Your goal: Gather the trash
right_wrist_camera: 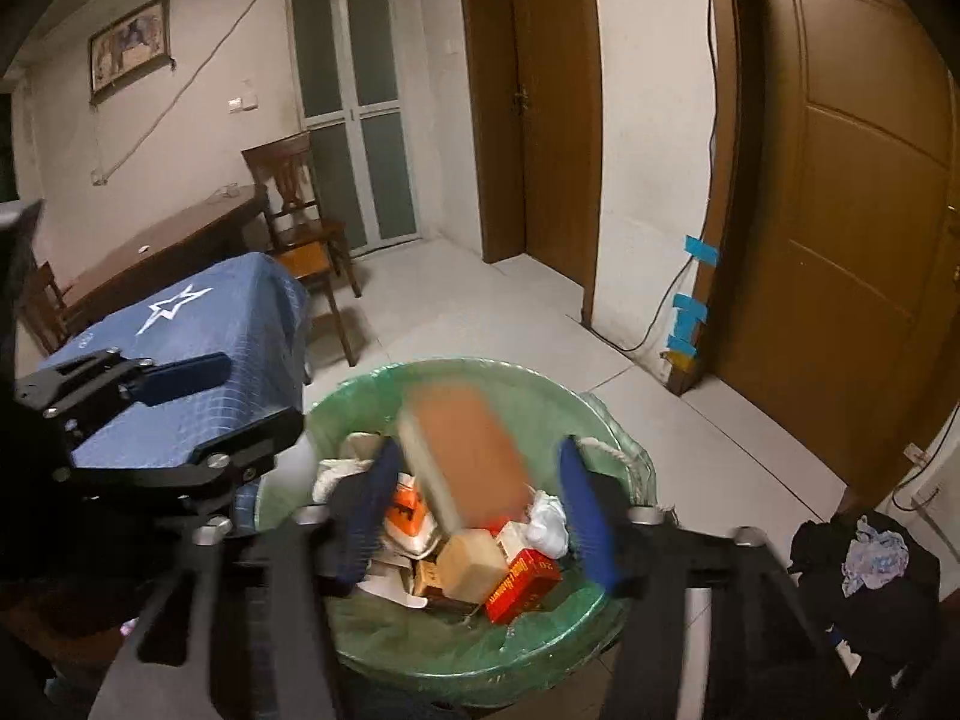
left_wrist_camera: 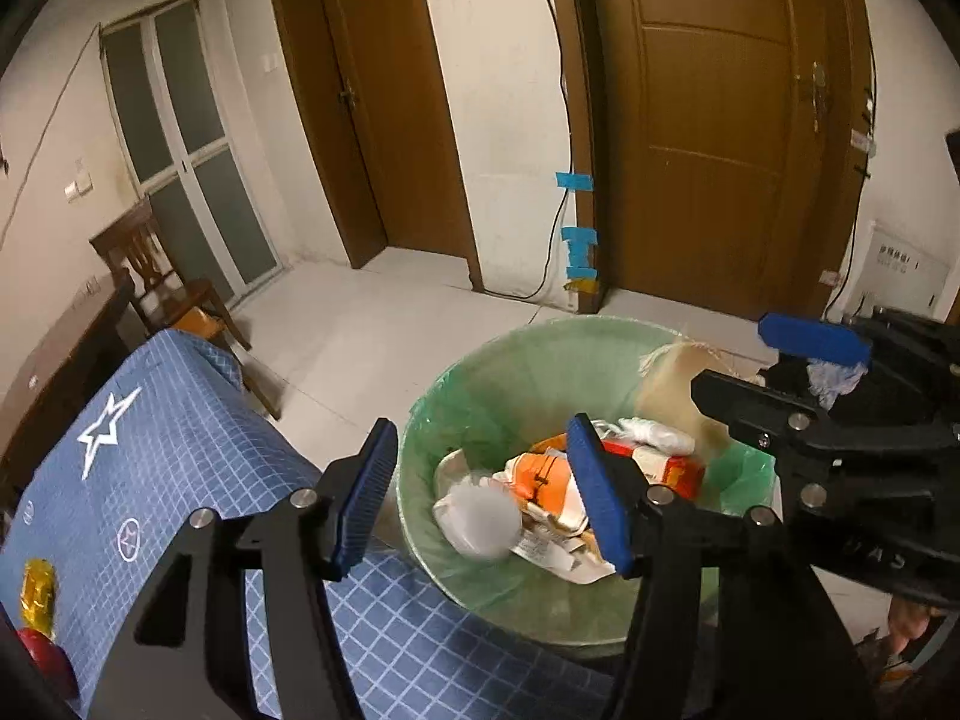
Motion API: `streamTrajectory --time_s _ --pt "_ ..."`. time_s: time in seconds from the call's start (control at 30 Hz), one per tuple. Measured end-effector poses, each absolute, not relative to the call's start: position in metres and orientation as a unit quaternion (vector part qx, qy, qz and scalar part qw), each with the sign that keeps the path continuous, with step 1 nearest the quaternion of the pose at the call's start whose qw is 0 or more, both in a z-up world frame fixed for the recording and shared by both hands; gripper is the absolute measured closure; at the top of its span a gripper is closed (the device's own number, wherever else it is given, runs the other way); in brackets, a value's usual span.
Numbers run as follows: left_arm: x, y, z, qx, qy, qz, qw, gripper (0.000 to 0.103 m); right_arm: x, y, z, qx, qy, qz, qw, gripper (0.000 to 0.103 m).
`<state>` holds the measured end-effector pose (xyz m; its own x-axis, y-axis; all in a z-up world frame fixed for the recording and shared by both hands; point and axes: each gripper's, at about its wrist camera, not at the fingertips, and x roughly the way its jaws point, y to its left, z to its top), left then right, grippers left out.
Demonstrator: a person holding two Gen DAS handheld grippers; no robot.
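Observation:
A bin lined with a green bag [left_wrist_camera: 510,384] [right_wrist_camera: 456,666] stands on the floor beside the table and holds boxes, wrappers and tissue. My left gripper [left_wrist_camera: 483,495] is open over the bin; a blurred white cup [left_wrist_camera: 480,519] is in the bin below it. My right gripper [right_wrist_camera: 480,516] is open above the bin. A blurred brown box [right_wrist_camera: 465,456] is in the air between its fingers, apart from both pads. A red box [right_wrist_camera: 522,585] lies in the bin. The right gripper also shows in the left wrist view [left_wrist_camera: 780,369], and the left gripper in the right wrist view [right_wrist_camera: 198,402].
A table with a blue checked cloth [left_wrist_camera: 180,480] [right_wrist_camera: 198,324] is left of the bin. A gold wrapper [left_wrist_camera: 39,597] and a red object [left_wrist_camera: 42,654] lie on it. A wooden chair [right_wrist_camera: 300,228] and a dark desk [right_wrist_camera: 150,258] stand behind. A dark pile of clothes [right_wrist_camera: 864,576] is at the right.

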<state>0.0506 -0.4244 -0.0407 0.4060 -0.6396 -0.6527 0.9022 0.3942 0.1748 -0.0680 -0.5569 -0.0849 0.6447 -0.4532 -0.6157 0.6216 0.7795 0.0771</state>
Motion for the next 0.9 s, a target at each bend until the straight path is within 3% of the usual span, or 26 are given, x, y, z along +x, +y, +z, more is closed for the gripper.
streamTrajectory --time_s 0.2,0.3,0.37,0.67,0.9 --pt "0.048 -0.411 -0.03 0.245 0.24 -0.472 0.812 0.047 -0.075 -0.545 -0.084 0.143 0.282 -0.306 0.898 0.04" --pt "0.044 -0.4 -0.025 0.238 0.227 -0.466 0.821 0.042 -0.09 -0.532 -0.079 0.141 0.256 -0.315 0.903 0.022" --pt "0.042 -0.391 -0.021 0.234 0.214 -0.462 0.828 0.038 -0.104 -0.522 -0.077 0.136 0.235 -0.33 0.904 0.005" --pt "0.014 -0.33 0.0 0.196 0.158 -0.457 0.853 0.006 -0.169 -0.48 -0.082 0.136 0.174 -0.383 0.897 0.005" --pt "-0.003 -0.293 0.004 0.192 0.146 -0.44 0.865 0.006 -0.188 -0.445 -0.081 0.102 0.193 -0.403 0.889 0.005"
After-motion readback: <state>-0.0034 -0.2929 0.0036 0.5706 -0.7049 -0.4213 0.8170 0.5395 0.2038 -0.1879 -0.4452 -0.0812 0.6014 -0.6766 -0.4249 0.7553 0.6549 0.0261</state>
